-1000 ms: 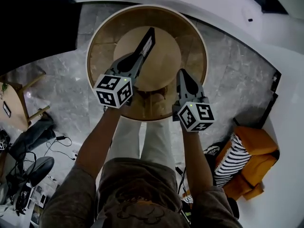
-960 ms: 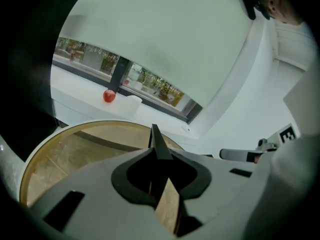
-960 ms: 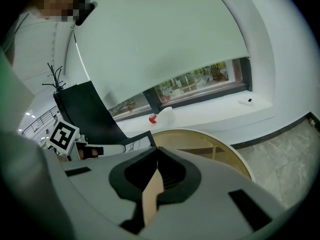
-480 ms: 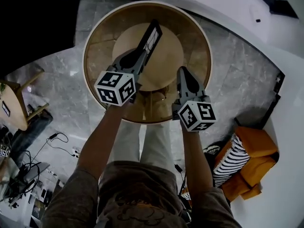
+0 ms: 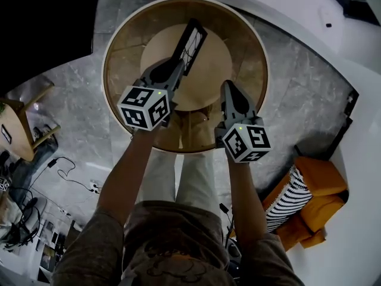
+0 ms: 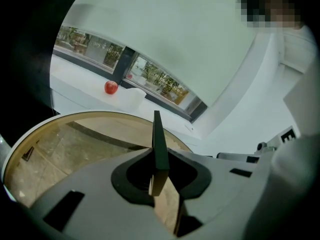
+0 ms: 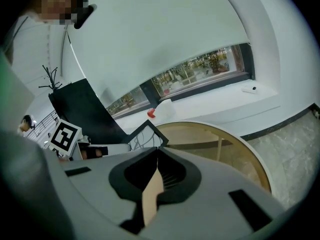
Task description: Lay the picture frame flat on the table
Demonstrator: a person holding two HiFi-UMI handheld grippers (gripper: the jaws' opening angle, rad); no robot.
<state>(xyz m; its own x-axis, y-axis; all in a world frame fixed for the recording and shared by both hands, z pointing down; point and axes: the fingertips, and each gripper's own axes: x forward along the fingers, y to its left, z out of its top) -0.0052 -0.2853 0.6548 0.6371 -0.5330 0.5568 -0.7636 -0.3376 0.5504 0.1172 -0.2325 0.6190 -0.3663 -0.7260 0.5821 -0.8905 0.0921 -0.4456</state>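
Clamping gripper: left gripper (image 5: 174, 69) is pinching the black picture frame (image 5: 191, 39).
Right gripper (image 5: 230, 88): is hovering alongside, jaws closed, empty.
Round table (image 5: 247, 55): is sitting beneath both.

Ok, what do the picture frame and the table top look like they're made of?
Picture frame: matte black, likely painted wood or plastic; flat dull edge, no glint. Table: light wood rim around what seems clear glass, since the stone floor and a wooden lower disc show through.

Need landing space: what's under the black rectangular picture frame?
Round wood-rimmed glass table, tan disc showing through. The left gripper hides what's beneath the frame's near end.
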